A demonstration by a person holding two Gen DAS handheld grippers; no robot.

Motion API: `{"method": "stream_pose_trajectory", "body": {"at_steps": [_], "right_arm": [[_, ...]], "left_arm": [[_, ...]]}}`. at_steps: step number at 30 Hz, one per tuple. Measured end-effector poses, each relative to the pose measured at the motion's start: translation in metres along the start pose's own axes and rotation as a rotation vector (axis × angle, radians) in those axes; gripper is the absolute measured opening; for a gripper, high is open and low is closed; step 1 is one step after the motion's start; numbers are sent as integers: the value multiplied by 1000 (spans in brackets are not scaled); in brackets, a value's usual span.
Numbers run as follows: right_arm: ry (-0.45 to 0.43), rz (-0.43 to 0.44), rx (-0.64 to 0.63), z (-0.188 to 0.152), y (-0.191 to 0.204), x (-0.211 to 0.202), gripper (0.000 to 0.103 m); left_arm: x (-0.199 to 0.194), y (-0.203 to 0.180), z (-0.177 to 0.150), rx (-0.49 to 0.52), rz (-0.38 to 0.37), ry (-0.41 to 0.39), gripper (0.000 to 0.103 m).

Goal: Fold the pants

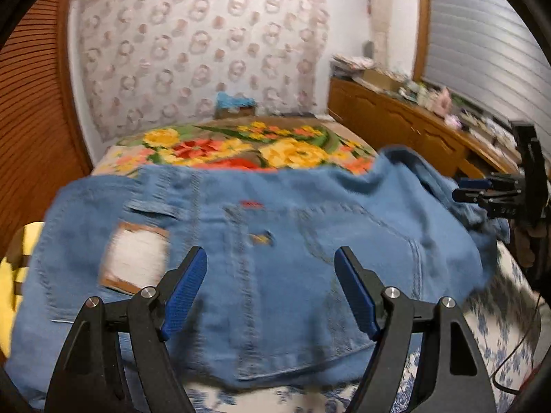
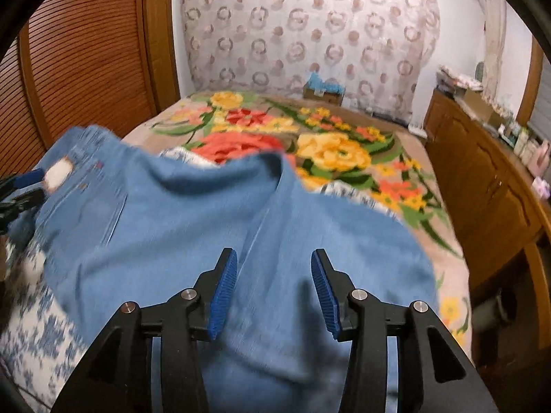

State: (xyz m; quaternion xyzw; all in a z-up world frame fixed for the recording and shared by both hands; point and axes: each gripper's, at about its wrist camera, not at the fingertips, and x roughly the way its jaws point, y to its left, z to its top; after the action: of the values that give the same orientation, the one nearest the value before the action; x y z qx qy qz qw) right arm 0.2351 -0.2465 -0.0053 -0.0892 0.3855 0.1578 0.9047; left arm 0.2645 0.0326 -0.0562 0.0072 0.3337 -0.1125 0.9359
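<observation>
Lying on a floral bed (image 2: 344, 151), jeans (image 1: 261, 261) below both parted, empty grippers (image 1: 270, 289) (image 2: 273, 292)

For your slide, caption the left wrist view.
Open left gripper above blue jeans on a floral bedspread.

Left gripper (image 1: 270, 256) is pointing forward and down, jaws standing wide apart, blue pads (image 1: 184, 296) facing each other with nothing pinched between them. Right gripper (image 2: 273, 258) is also angling downward, jaws parted but narrower than the left's, pads (image 2: 224, 296) not pressing on anything. In the left wrist view the right gripper (image 1: 482, 194) is showing at the right edge, sideways on, with part of the person's hand (image 1: 532, 241) wrapping its handle below. In the right wrist view the left gripper (image 2: 24, 186) is peeking in at the left edge. The two are sitting well apart.
</observation>
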Motion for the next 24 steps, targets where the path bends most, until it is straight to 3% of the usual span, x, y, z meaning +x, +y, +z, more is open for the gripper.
{"method": "stream_pose_trajectory", "body": {"at_steps": [7, 13, 14, 15, 17, 24], "right_arm": [[37, -2, 21, -14, 4, -18, 52], [88, -46, -17, -9, 4, -11, 52], [98, -45, -23, -8, 4, -10, 49], [101, -49, -32, -6, 4, -9, 32], [113, -60, -52, -1, 4, -8, 18], [35, -180, -74, 38, -30, -23, 13]], "left_arm": [[4, -14, -12, 47, -59, 30, 77], [-2, -5, -15, 16, -89, 28, 77], [-4, -3, -15, 12, -92, 25, 77], [-5, -2, -15, 8, -96, 23, 77], [-7, -1, -16, 4, -98, 20, 77], [-9, 2, -17, 0, -89, 13, 77]]}}
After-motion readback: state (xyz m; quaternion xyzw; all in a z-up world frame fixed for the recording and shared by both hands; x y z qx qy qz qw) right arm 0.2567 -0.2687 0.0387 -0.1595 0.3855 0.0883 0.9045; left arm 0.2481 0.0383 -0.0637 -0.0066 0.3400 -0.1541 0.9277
